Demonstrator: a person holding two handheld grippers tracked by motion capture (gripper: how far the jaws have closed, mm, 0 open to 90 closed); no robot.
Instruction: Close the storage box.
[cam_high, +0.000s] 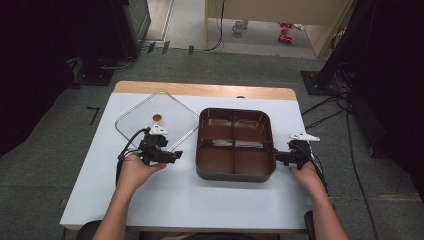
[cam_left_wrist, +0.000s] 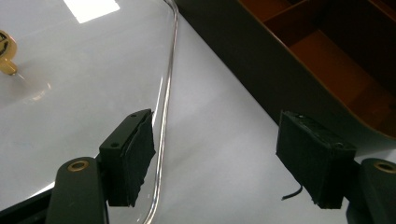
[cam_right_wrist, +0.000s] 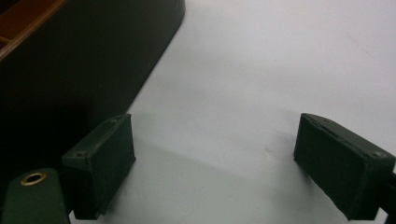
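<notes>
— Black foam fingers (cam_left_wrist: 135, 158) on the left gripper (cam_high: 161, 151) stand apart, clamped on nothing; the clear lid's (cam_high: 150, 117) metal-rimmed edge runs just inside one of them.

— And around that?

— The lid lies flat on the white tabletop (cam_high: 190, 200), its gold knob (cam_high: 157, 118) near the middle. The brown four-compartment tray (cam_high: 236, 144) sits just to the right, a strip of bare tabletop between lid and tray.

— The other hand?

— The right gripper's (cam_high: 284, 156) fingers (cam_right_wrist: 100, 163) are also apart, holding nothing, over the tabletop beside the tray's dark outer wall. That wall stands close to one finger.
</notes>
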